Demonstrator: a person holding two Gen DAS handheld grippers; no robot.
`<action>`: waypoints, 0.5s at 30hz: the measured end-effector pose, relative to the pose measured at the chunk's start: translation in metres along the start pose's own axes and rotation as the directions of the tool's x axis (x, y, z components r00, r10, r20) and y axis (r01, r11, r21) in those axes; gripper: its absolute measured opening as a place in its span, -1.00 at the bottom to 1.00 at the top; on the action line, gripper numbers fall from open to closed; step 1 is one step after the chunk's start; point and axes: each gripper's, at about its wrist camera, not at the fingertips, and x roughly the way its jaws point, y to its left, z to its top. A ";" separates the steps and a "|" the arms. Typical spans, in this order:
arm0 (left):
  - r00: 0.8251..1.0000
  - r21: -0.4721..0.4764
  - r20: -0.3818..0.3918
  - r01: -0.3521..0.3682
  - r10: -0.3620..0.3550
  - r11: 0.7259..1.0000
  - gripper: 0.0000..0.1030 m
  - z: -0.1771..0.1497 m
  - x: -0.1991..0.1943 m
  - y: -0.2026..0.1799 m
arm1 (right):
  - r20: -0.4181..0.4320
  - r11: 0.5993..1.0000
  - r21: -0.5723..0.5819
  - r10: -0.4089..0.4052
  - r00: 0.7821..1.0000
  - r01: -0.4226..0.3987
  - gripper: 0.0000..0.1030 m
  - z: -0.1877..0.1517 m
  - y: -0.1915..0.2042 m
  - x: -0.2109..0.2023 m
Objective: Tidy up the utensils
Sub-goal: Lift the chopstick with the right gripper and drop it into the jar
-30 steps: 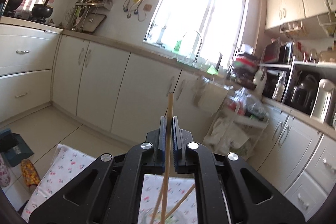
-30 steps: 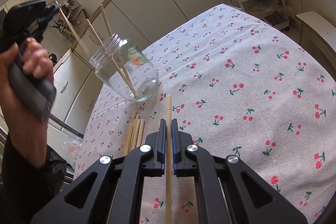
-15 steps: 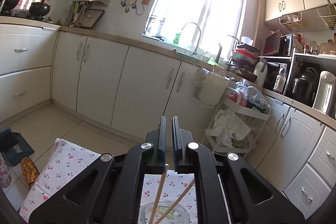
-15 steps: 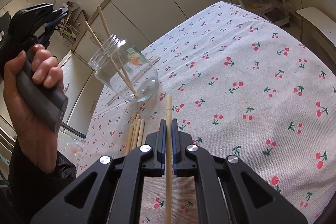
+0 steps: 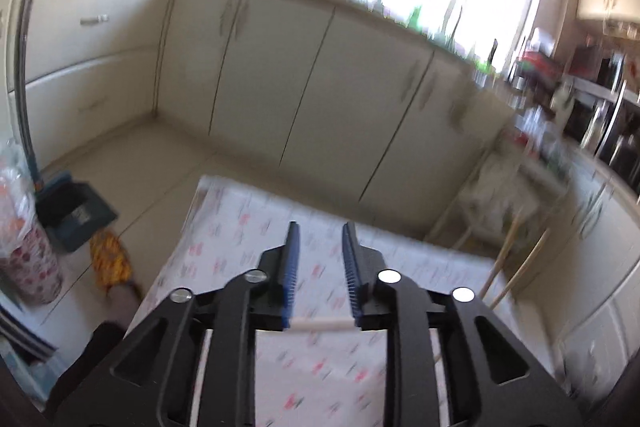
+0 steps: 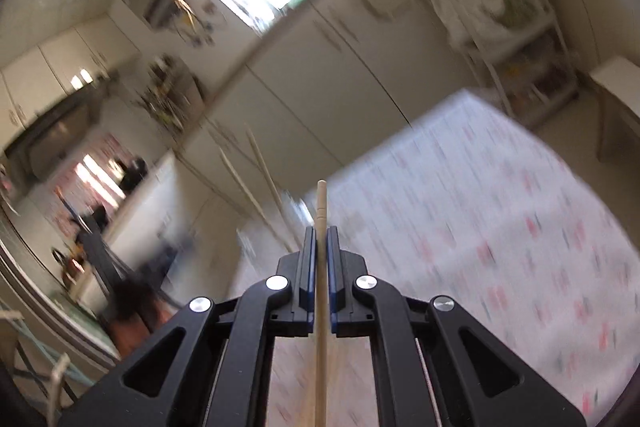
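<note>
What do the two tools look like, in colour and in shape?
Both look alike. The left tool and the right tool each have a matte black frame with angular linkage arms and triangular cut-outs. Round silver bolts mark the pivots. The two fingers are flat black plates, lined inside with blue ribbed pads. No cables or markings show, and no sleeve can be made out clearly.

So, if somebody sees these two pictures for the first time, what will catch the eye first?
Probably the right gripper, low in the middle of its view, shut on a wooden chopstick that sticks out past its tips. Next, the left gripper: its jaws have just been opening and stand apart with nothing between them, above the cherry tablecloth. Two more chopsticks lean at the right of that view.
</note>
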 end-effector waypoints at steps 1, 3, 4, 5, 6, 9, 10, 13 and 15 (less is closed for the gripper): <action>1.000 0.008 -0.025 -0.001 0.001 1.000 -0.47 -0.006 0.004 0.002 | 0.029 1.000 0.003 0.021 0.999 -0.021 -0.88 0.011 0.005 0.004; 0.998 0.012 -0.059 -0.005 0.005 1.000 -0.37 -0.017 0.008 0.006 | 0.092 0.999 0.015 0.051 0.994 -0.052 -0.88 0.033 0.017 0.013; 0.997 0.016 -0.078 -0.004 0.005 1.000 -0.30 -0.025 0.010 0.008 | 0.127 0.998 0.014 0.057 0.990 -0.059 -0.88 0.044 0.023 0.018; 0.996 0.018 -0.087 -0.002 0.003 1.000 -0.25 -0.029 0.011 0.007 | 0.168 0.998 0.011 0.056 0.984 -0.058 -0.88 0.054 0.029 0.023; 0.995 0.016 -0.100 0.002 -0.001 1.000 -0.22 -0.036 0.011 0.009 | 0.197 0.998 0.009 0.053 0.979 -0.056 -0.88 0.060 0.034 0.027; 0.993 0.005 -0.121 0.016 -0.016 1.000 -0.12 -0.049 0.011 0.014 | 0.293 0.999 0.017 0.039 0.955 -0.046 -0.88 0.077 0.044 0.046; 0.992 0.005 -0.123 0.021 -0.020 1.000 -0.11 -0.052 0.009 0.014 | 0.310 0.999 0.019 0.033 0.950 -0.041 -0.88 0.080 0.045 0.050; 0.992 0.012 -0.120 0.030 -0.028 0.999 -0.06 -0.057 0.004 0.016 | 0.347 1.000 0.023 -0.004 0.938 -0.004 -0.88 0.081 0.048 0.073; 0.992 0.014 -0.119 0.034 -0.032 0.999 -0.03 -0.057 0.000 0.016 | 0.349 0.999 0.006 -0.032 0.937 0.032 -0.88 0.079 0.049 0.087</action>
